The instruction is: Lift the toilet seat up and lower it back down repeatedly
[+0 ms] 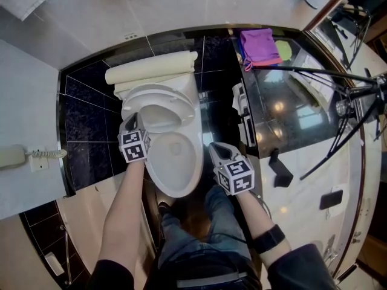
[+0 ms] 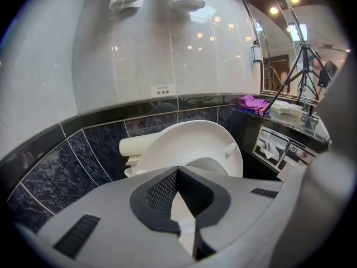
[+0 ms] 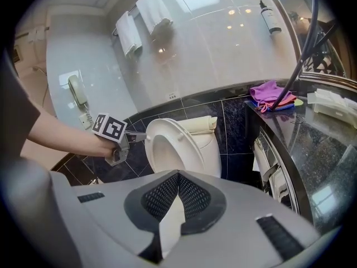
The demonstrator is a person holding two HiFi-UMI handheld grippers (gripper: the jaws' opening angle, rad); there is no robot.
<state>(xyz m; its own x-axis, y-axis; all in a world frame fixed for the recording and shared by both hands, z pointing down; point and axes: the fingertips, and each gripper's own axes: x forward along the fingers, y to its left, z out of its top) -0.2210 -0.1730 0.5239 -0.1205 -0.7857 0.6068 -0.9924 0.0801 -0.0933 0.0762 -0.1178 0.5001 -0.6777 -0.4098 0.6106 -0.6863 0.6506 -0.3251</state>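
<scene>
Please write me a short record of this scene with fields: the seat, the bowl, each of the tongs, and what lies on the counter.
seat: raised, tilted, not flat on the bowl
bowl: white, uncovered
left tongs: shut, tips at the seat's left edge, apparently touching it
right tongs: shut, empty, apart from the toilet, to the bowl's right
counter: dark and glossy, with a purple cloth at its far end

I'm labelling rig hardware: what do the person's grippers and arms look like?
Both the left gripper and right gripper are grey wedge-shaped shells with black mesh-textured pads, each carrying a cube of black-and-white square markers. Dark sleeves; a black wristband on the right forearm.
</scene>
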